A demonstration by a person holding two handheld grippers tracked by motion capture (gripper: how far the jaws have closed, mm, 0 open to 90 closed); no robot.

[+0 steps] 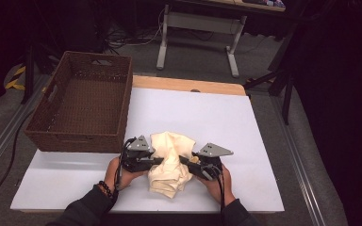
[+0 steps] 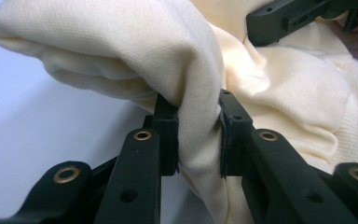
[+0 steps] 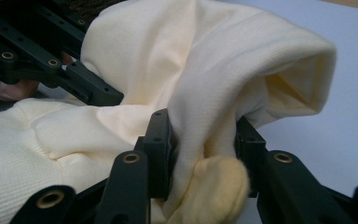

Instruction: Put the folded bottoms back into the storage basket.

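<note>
A cream knitted garment (image 1: 172, 160) lies bunched near the front of the white table top (image 1: 193, 113). My left gripper (image 1: 159, 161) comes at it from the left, and in the left gripper view its pads pinch a thick fold of the cream garment (image 2: 200, 135). From the right, my right gripper (image 1: 185, 161) is shut on another fold of the garment (image 3: 205, 140), with a yellowish lump of cloth bulging below its jaws. The two grippers face each other across the bundle, each held in a hand.
A brown wicker basket (image 1: 45, 125) with nothing in it stands at the table's back left, close to my left gripper. The white table top reaches out to the right and back. A white desk frame (image 1: 231, 42) stands on the floor beyond.
</note>
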